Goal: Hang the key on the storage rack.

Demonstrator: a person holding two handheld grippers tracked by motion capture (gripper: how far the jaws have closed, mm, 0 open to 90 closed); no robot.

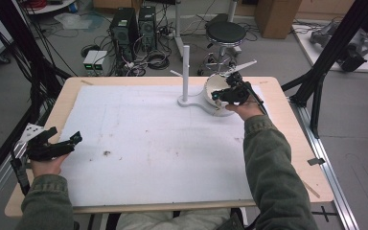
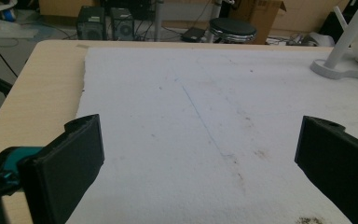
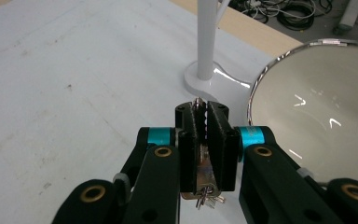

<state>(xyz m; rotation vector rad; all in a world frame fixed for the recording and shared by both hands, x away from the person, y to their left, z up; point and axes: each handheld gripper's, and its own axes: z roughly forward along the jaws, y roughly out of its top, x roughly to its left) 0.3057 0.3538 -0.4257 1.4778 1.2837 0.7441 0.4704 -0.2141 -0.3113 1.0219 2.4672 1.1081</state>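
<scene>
My right gripper (image 1: 219, 95) is at the back right of the table, beside the rim of a white bowl (image 1: 212, 85). In the right gripper view its jaws (image 3: 201, 112) are shut on a small metal key bunch (image 3: 207, 193): a metal tip pokes out above the pads and keys hang below them. Just beyond stands a white stand (image 3: 206, 42) with a thin post and side pegs (image 1: 185, 72), and the bowl (image 3: 317, 107) is at the right. My left gripper (image 1: 63, 142) rests at the table's left edge, open, with only the white mat between its jaws (image 2: 200, 158).
A white foam mat (image 1: 148, 143) covers most of the wooden table (image 1: 297, 143). The stand's base (image 2: 340, 70) shows far right in the left gripper view. Beyond the table are computer towers (image 1: 134, 28), a stool (image 1: 225, 33), cables and a black frame leg (image 1: 326, 62).
</scene>
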